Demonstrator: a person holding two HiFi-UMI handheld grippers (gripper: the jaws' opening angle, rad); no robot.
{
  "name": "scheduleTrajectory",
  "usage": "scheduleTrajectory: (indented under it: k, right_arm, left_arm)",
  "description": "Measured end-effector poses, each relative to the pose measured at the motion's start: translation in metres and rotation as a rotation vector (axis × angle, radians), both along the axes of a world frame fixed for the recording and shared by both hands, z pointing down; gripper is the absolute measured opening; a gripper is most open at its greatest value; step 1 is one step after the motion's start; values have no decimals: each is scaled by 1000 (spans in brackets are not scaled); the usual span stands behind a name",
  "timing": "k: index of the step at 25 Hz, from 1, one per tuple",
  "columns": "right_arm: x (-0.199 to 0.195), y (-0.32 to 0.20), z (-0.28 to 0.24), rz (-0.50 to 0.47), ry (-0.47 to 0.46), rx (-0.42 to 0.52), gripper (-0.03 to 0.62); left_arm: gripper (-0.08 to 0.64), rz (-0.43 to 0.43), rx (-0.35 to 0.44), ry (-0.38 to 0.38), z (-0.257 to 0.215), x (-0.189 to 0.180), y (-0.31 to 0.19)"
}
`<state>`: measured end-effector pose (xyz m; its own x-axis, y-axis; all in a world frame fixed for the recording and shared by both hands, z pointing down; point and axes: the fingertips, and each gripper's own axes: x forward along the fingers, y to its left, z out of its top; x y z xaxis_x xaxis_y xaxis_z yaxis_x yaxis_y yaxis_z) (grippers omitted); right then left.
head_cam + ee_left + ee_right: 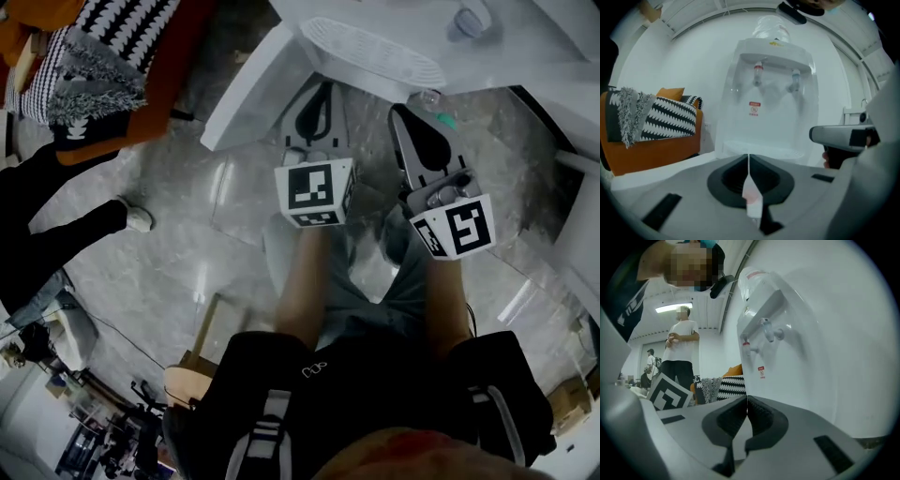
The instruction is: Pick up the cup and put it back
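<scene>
Left gripper and right gripper both clenched, nothing held. Cup is probably the small clear thing near the right tip, below the water dispenser, not certain. Open the jaws first, go in level. Orange sofa and bystander are well clear

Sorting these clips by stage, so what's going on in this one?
A person stands facing a white water dispenser with a gripper in each hand. The left tongs and the right tongs are both shut with nothing between them, pointing toward the dispenser's front. No cup shows in any view, so no pick-up is under way. An orange sofa with a black-and-white cushion sits beside the dispenser, and a bystander stands further back.
</scene>
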<state>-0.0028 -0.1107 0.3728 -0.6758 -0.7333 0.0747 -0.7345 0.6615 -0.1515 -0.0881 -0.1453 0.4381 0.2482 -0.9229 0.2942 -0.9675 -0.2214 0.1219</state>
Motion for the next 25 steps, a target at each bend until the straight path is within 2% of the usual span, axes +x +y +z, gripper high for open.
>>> scheduleTrajectory:
  k: [4,7,11,15,18,25]
  right_arm:
    - [5,-13,19,42,-14,31,11]
    - [4,-12,35,41,12,27,11]
    - [-13,-7,48,12,43,65,11]
    - [-19,-12,70,2,-29,-13,11]
    - [-21,-14,79,0,-68,-73,11]
    - [-15,-23,70,5,-212,-127,11]
  left_arm:
    - [15,-11,35,6,40,5,-25]
    - [15,-16,49,18,75,9,-36]
    - [15,40,60,19,123,24,-45]
    - [15,89,21,8,179,33,-52]
    - [15,110,2,-26,198,28,-52]
    - [17,169,-58,-46,253,44,-67]
